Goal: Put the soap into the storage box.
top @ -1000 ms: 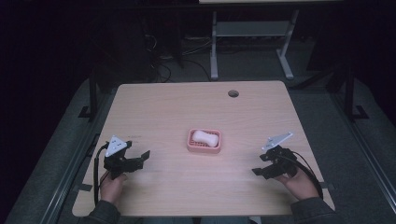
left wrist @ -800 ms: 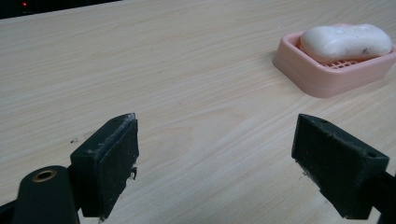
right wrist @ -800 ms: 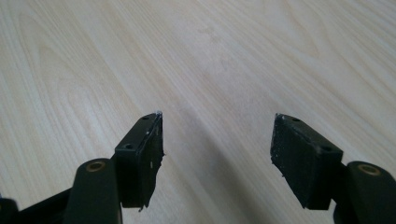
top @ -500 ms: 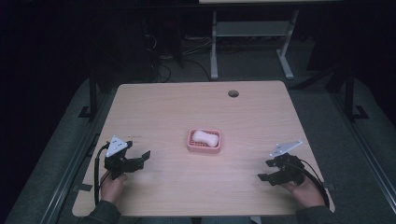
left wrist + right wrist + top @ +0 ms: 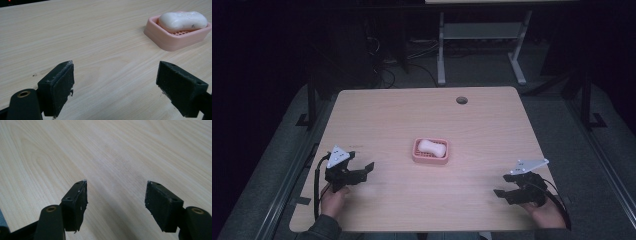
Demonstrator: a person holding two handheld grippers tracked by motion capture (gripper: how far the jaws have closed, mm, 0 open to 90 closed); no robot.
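High view: the left gripper (image 5: 362,171) rests low over the near left part of the table (image 5: 377,115), its jaws spread wide with nothing between them. In the left gripper view the same gripper (image 5: 115,82) frames bare wood, and the pink soap dish (image 5: 178,35) sits ahead and to the right, holding a white bar of soap (image 5: 183,21). The right gripper (image 5: 506,195) lies near the table's near right corner, jaws parted and empty; the right gripper view shows that gripper (image 5: 116,198) above plain wood grain.

The soap dish (image 5: 430,151) with the soap (image 5: 432,147) stands at the middle of the table, well apart from both grippers, with bare tabletop between. A round cable hole (image 5: 461,100) sits near the far edge.

Compared with a second ago, the right gripper has drawn back toward the near edge and the right side, further from the dish; the left gripper has kept its place, and the dish has not moved.

The right gripper now sits close to the right and near edges. Open tabletop lies all around the dish.
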